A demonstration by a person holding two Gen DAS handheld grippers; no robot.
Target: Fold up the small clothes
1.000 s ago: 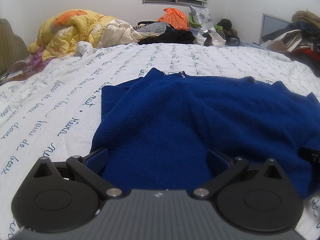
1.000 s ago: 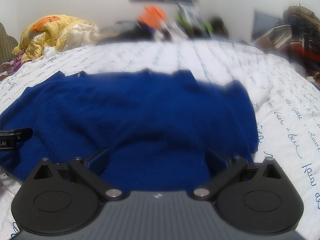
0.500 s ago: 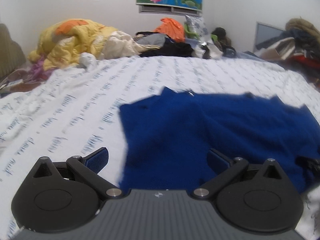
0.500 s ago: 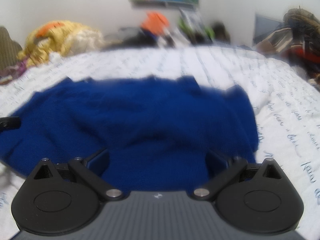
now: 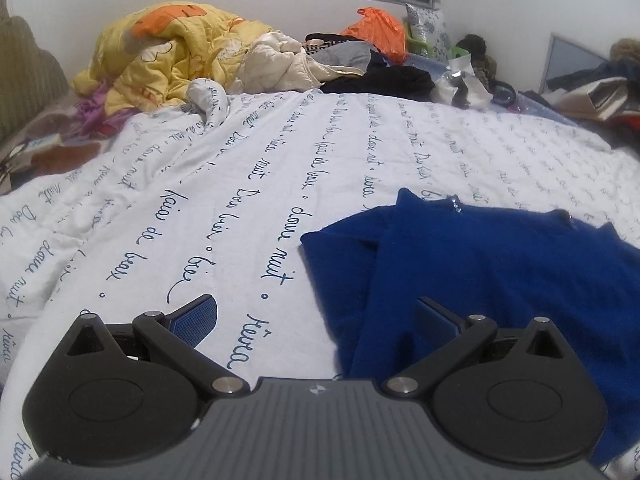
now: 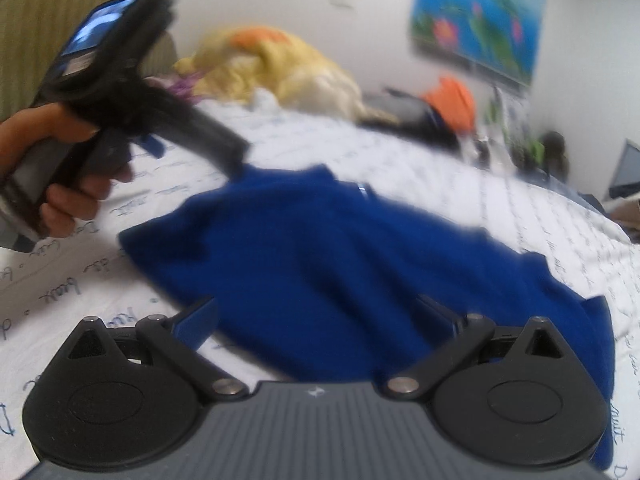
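A dark blue knit sweater (image 5: 500,272) lies folded on the white bed sheet (image 5: 248,184) with script print. In the left wrist view it sits to the right. My left gripper (image 5: 316,312) is open and empty, over the sheet at the sweater's left edge. In the right wrist view the sweater (image 6: 340,248) fills the middle, blurred. My right gripper (image 6: 316,312) is open and empty just above its near edge. The left gripper's body and the hand holding it (image 6: 80,132) show raised at the upper left of that view.
A yellow quilt (image 5: 172,48), a cream quilt, dark clothes (image 5: 384,80) and an orange bag (image 5: 376,28) are piled at the bed's far end. A headboard (image 5: 28,88) stands at left. Clutter lies off the bed's right side.
Both grippers have lifted off the sweater and pulled back. The left one moved left, off the garment. The right view has swung left and now shows the left gripper raised.
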